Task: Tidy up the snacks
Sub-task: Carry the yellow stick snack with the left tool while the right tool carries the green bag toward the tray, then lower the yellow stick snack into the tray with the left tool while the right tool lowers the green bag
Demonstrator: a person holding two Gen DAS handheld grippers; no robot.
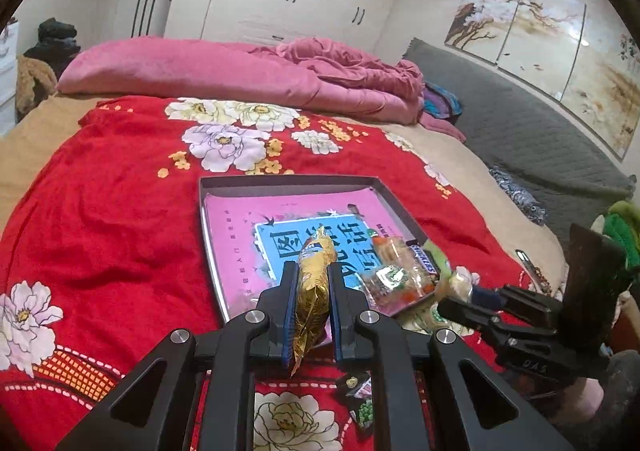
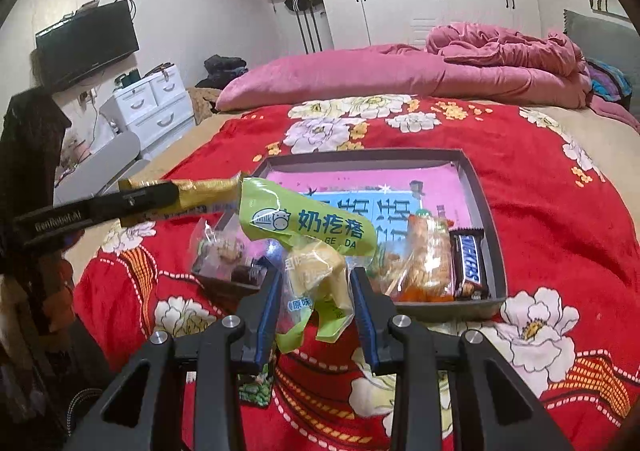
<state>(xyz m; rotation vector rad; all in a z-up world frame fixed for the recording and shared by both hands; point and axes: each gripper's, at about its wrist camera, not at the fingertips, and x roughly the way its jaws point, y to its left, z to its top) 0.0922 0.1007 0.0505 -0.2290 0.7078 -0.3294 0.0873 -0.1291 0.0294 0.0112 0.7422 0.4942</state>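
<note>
A gray tray (image 2: 486, 187) is sitting on your bed's red floral blanket (image 1: 120, 211), a pink quilt (image 1: 240, 71) lying beyond it. Inside, a Snickers bar (image 2: 470, 265) is lying beside a clear snack bag (image 2: 424, 263). Your left claw (image 1: 312, 291) is clamping tight on a gold packet (image 1: 312, 287) over the tray's near edge. Your right claw (image 2: 314, 291) is gripping, part-open, a green pouch (image 2: 308, 227) reading "Milk" and "奶疙瘩," just before the tray.

Glossy gold foil wrapper (image 1: 311, 291), crinkly green plastic packet (image 2: 308, 227), soft red cloth bedspread (image 1: 120, 211)
</note>
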